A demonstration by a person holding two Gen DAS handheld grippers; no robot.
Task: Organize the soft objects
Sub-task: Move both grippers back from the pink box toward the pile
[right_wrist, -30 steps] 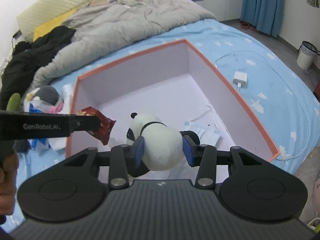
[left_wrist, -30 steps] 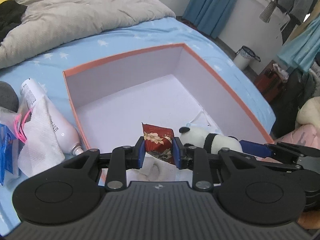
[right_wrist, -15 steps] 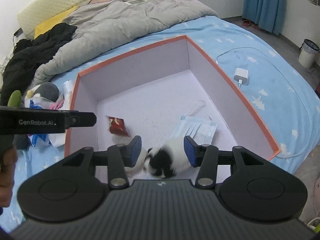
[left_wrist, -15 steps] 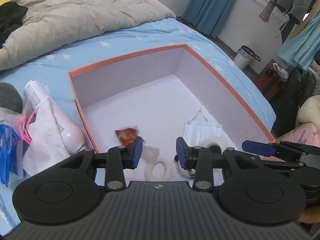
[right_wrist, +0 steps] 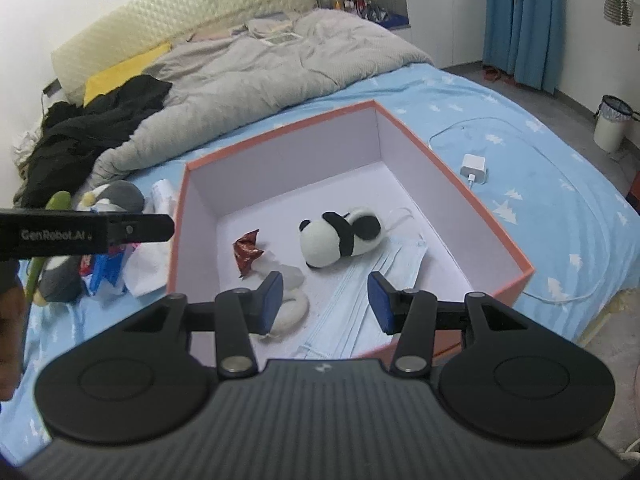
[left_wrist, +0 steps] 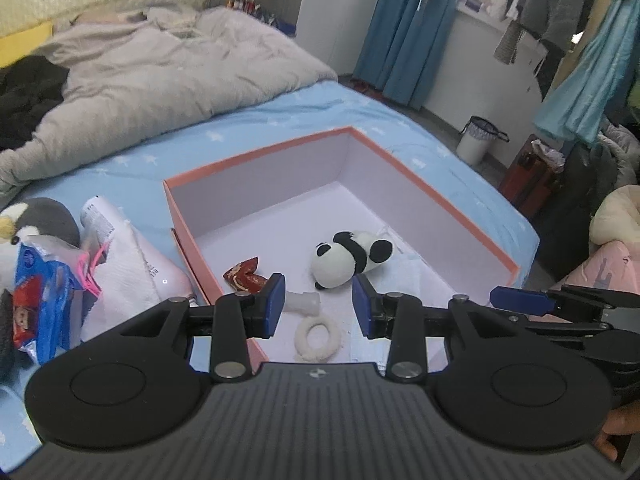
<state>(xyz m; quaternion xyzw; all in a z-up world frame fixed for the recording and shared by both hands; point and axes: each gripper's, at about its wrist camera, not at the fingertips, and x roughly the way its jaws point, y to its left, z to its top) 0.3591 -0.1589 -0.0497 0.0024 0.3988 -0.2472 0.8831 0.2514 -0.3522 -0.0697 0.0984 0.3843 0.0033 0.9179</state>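
Observation:
An orange-rimmed box (left_wrist: 256, 158) (right_wrist: 280, 132) with a white inside lies on the blue bed. In it lie a panda plush (left_wrist: 352, 258) (right_wrist: 340, 238), a red snack wrapper (left_wrist: 244, 274) (right_wrist: 247, 252), a white ring (left_wrist: 318, 334) (right_wrist: 290, 308) and pale blue face masks (right_wrist: 372, 280). My left gripper (left_wrist: 319, 306) hangs open above the box's near edge, with nothing between its pads. My right gripper (right_wrist: 326, 300) is also open and empty, above the near side of the box. Both are well clear of the panda.
Left of the box lie a penguin plush (left_wrist: 36, 224) (right_wrist: 116, 196), a white bottle (left_wrist: 104, 216), a white cloth (left_wrist: 120, 276) and a blue snack packet (left_wrist: 36, 280). A white charger (right_wrist: 474, 168) with its cable lies right of the box. A grey duvet (right_wrist: 260, 76) covers the far bed.
The left gripper opened and the red wrapper fell into the box. The right gripper let go of the panda, which now lies in the box. Both grippers drew back and up.

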